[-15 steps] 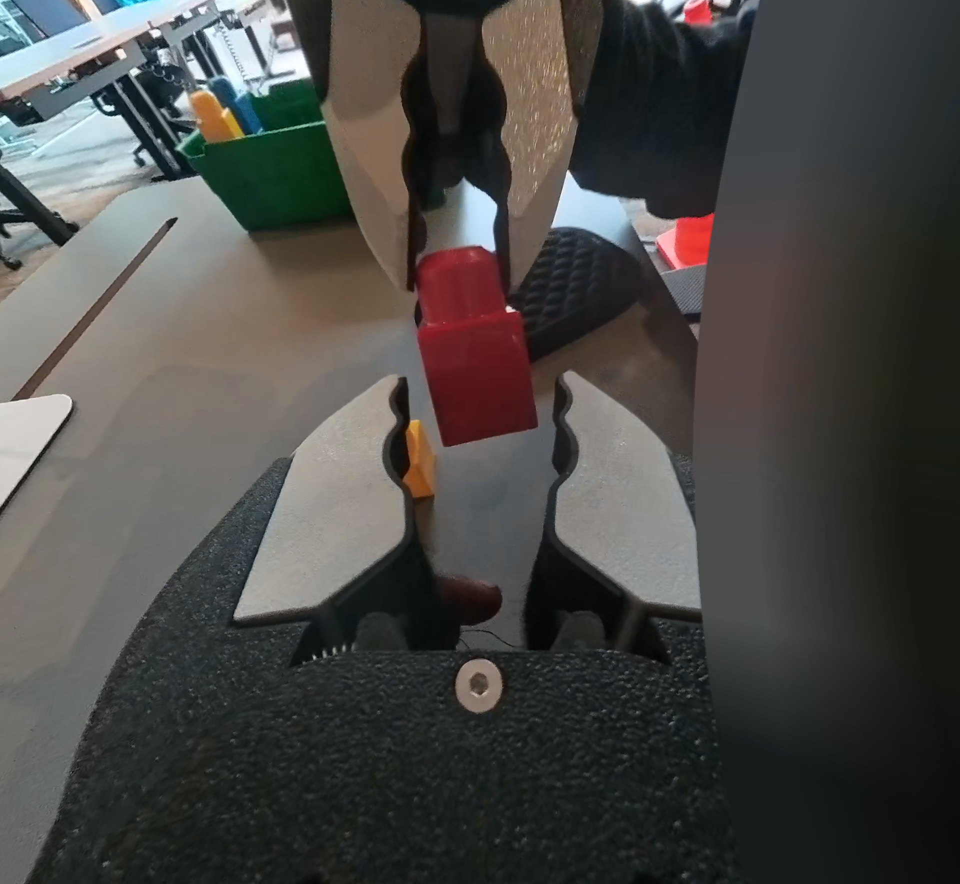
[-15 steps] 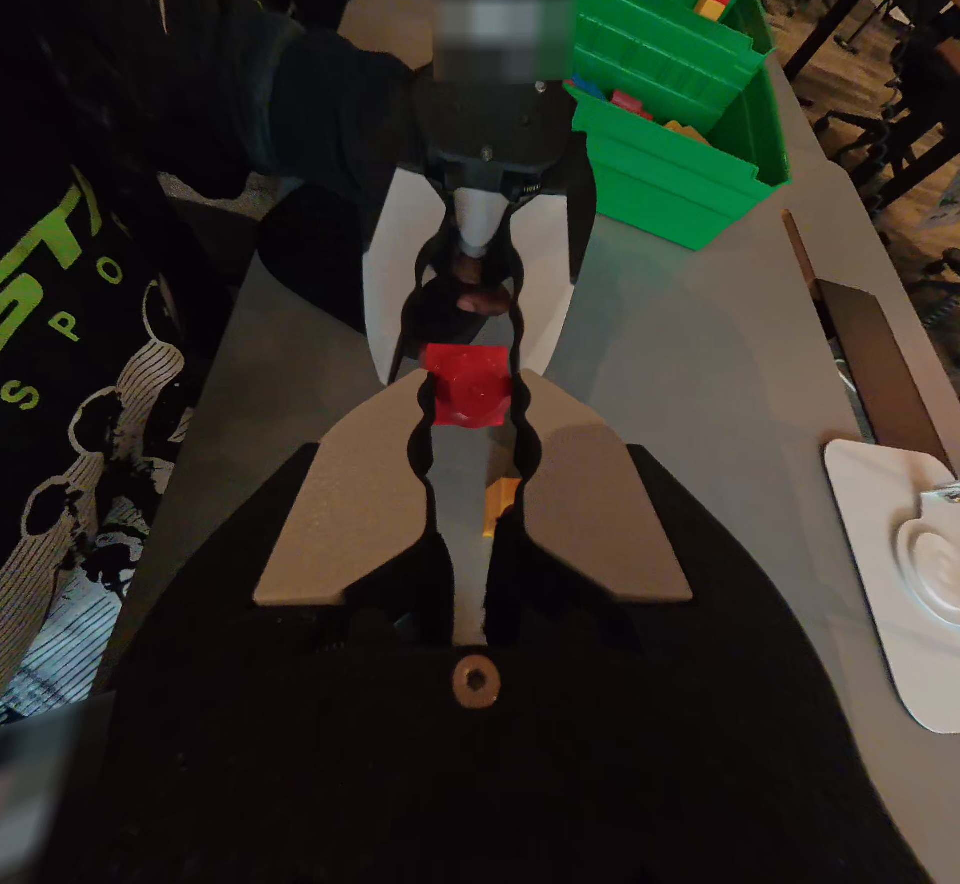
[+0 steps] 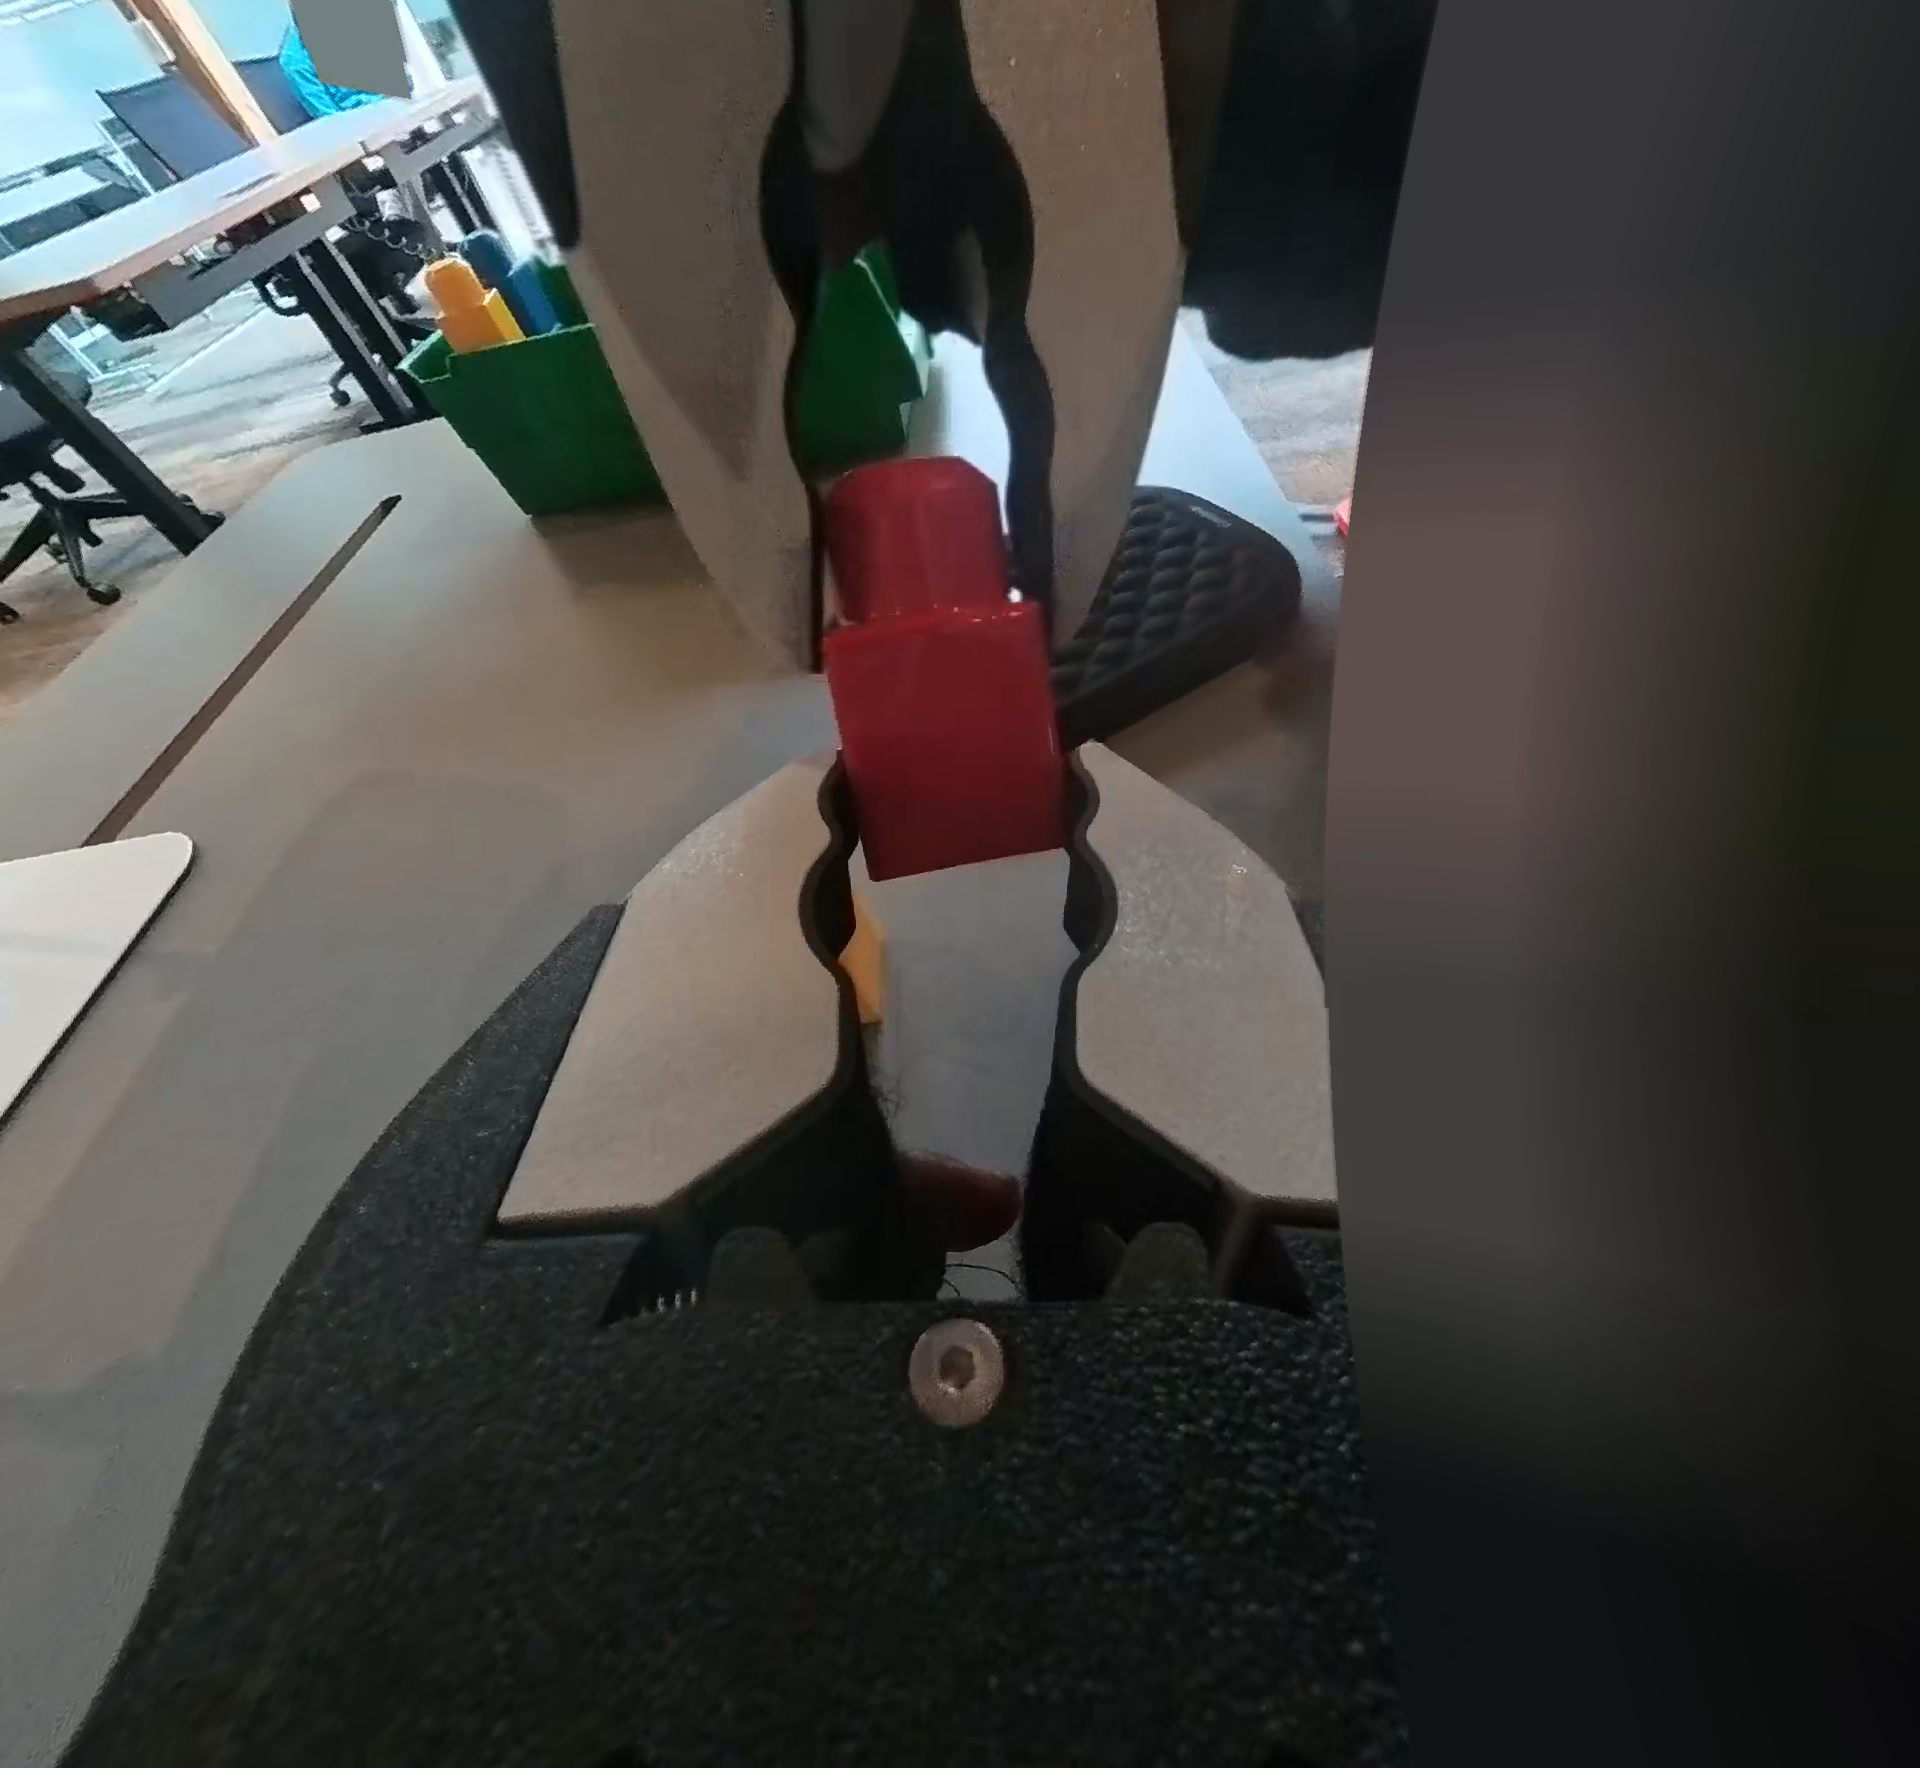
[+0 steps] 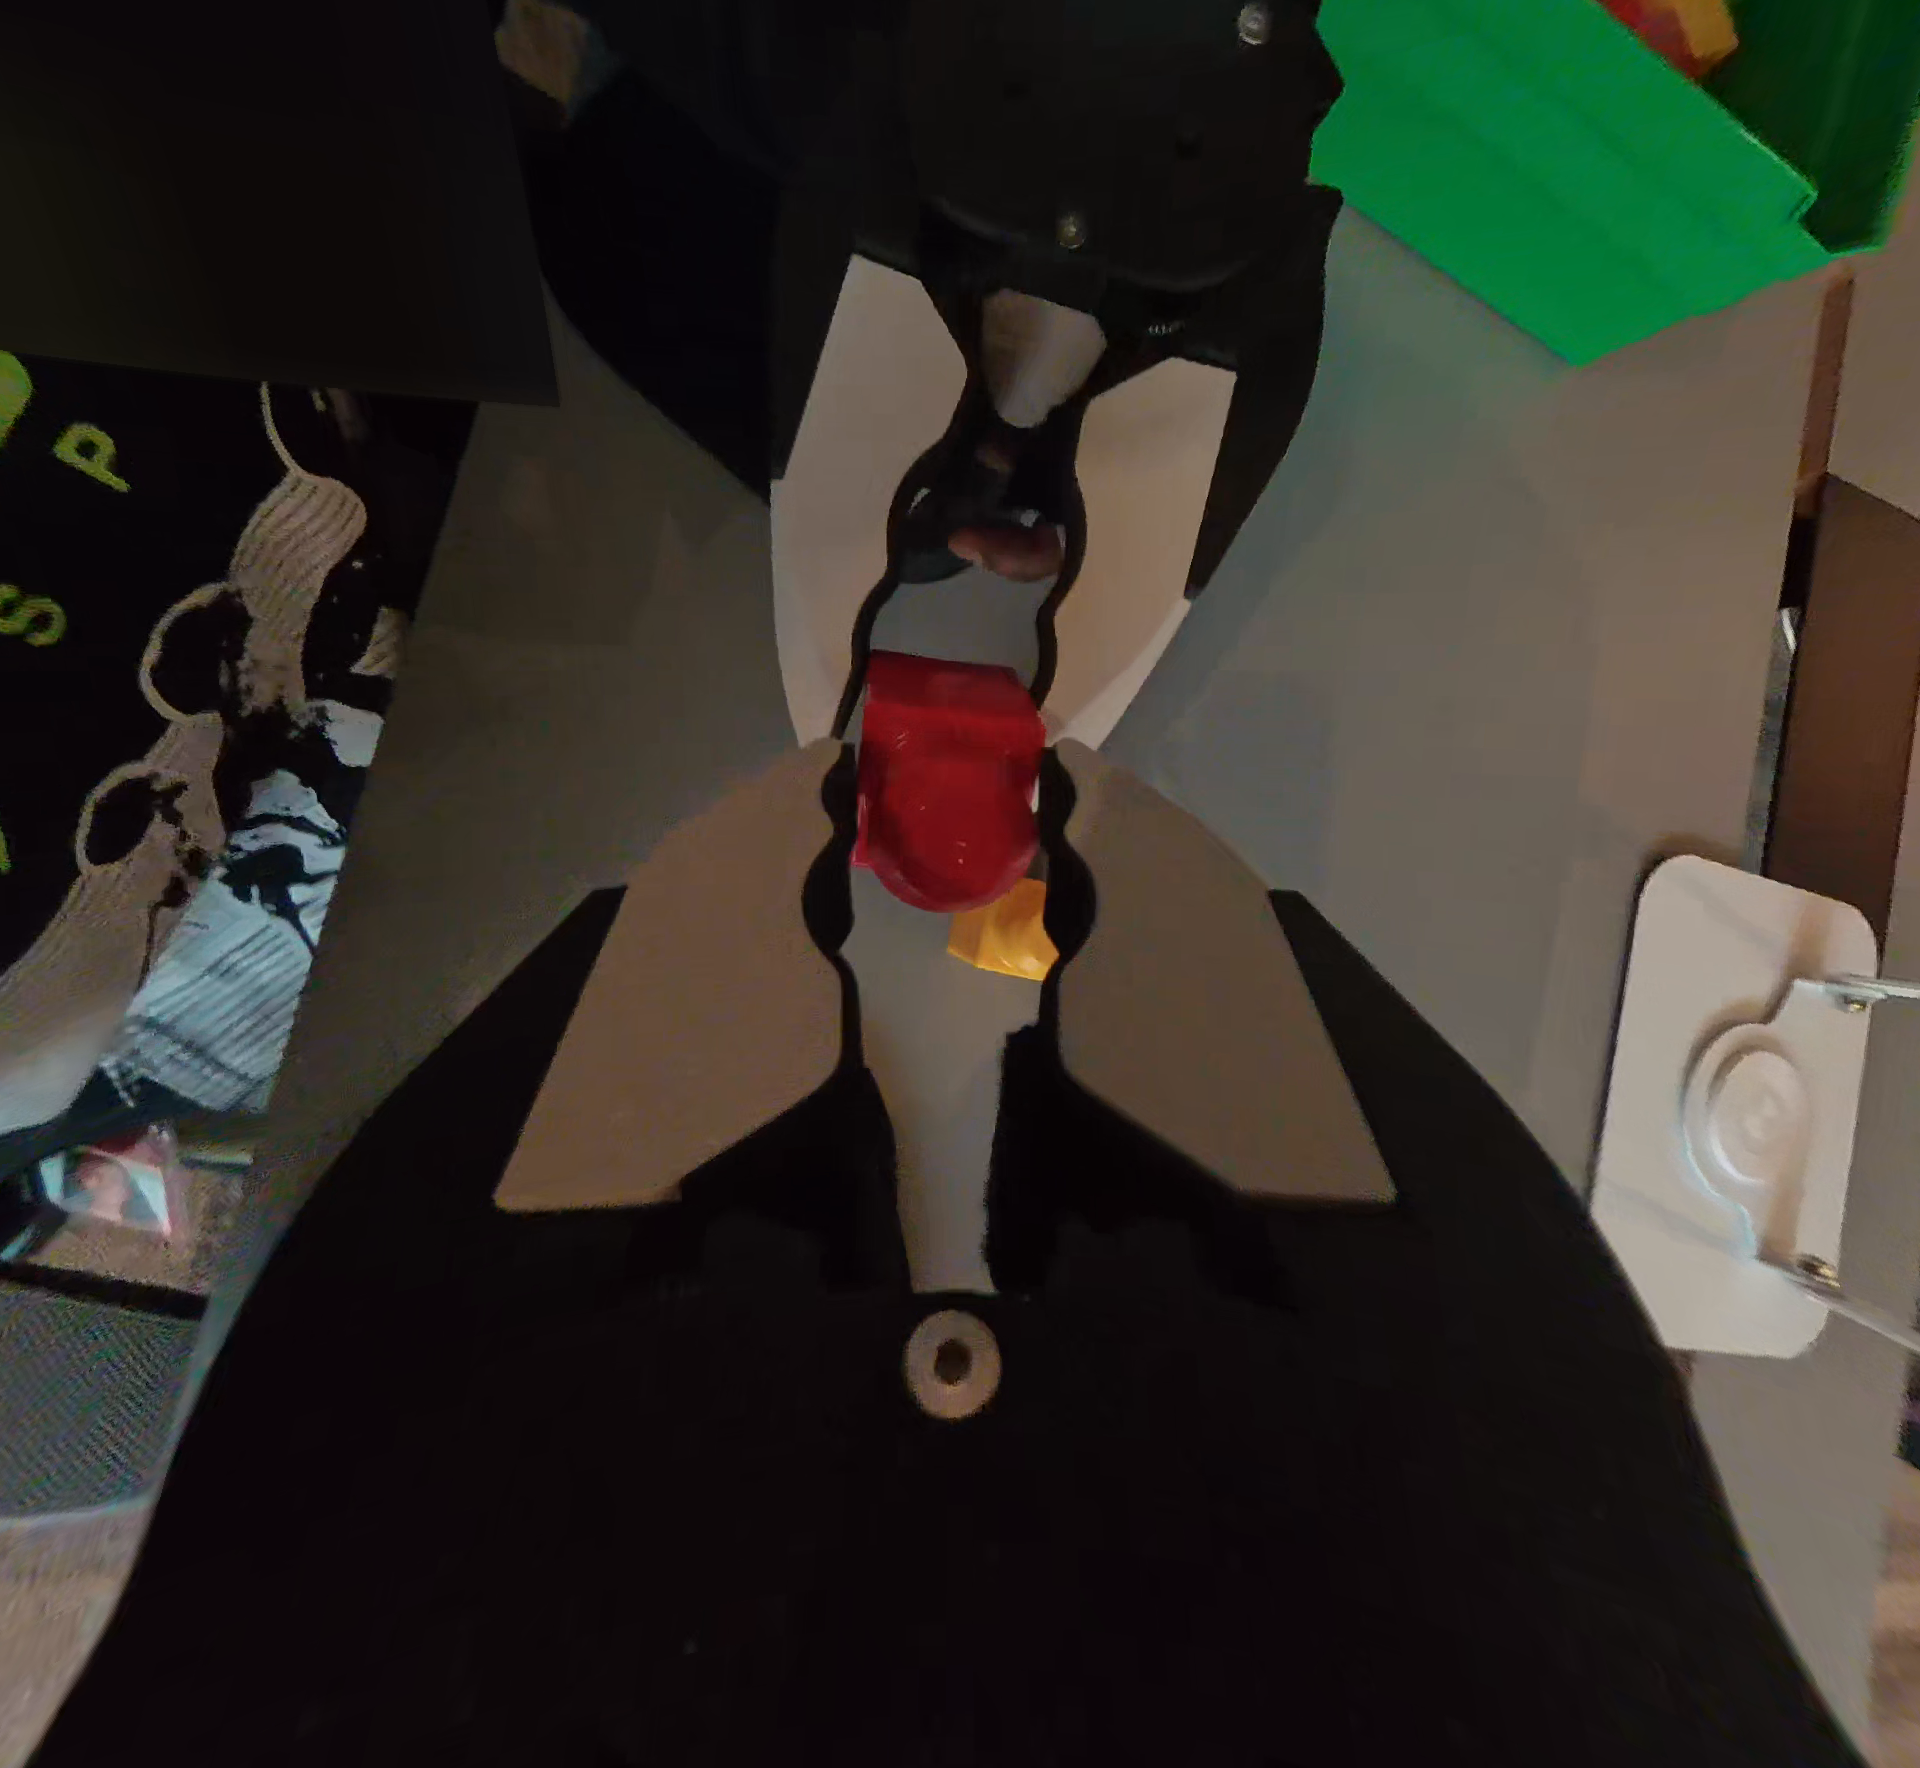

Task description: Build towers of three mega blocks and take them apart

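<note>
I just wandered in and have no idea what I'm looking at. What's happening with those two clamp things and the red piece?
A person holds a two-finger gripper in each hand. The right gripper pinches the stud of a red mega block above the grey table, and the left gripper grips its body. A yellow block lies below. The green bin holds more blocks.

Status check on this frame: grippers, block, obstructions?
Right gripper shut on red block stud. Left gripper closing around its body, grip unconfirmed. Yellow block on table below; nothing blocking.
</note>
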